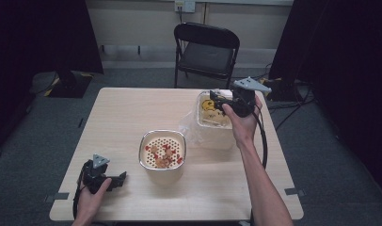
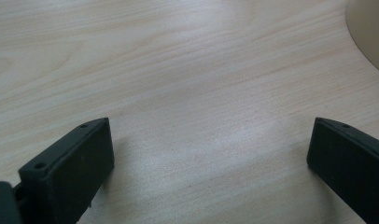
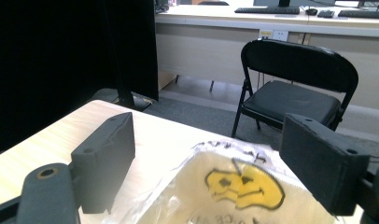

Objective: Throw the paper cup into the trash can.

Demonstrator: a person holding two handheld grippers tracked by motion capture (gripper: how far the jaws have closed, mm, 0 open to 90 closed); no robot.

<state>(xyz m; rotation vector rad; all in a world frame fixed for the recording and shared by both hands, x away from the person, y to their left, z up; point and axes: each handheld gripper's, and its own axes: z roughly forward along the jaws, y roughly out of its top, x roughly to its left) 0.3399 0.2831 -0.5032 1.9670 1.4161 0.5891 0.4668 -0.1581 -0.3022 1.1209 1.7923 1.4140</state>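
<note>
the high view looked down on the table (image 1: 132,113) from above. the right gripper view, low and close, shared its folding chair (image 3: 295,88).

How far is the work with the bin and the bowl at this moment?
Done, as it seems: food scraps lie in the metal strainer bowl, and the plastic bag lines the white bin. In hand: the right hand-held gripper hovers open over the bin's bag. The left hand-held gripper rests open on the table. Left: probably emptying the bowl into the bin.

tub (image 1: 212,123): white, yellow-black face print | bowl (image 1: 162,149): steel, cream perforated insert | table (image 1: 123,117): pale wood
</note>
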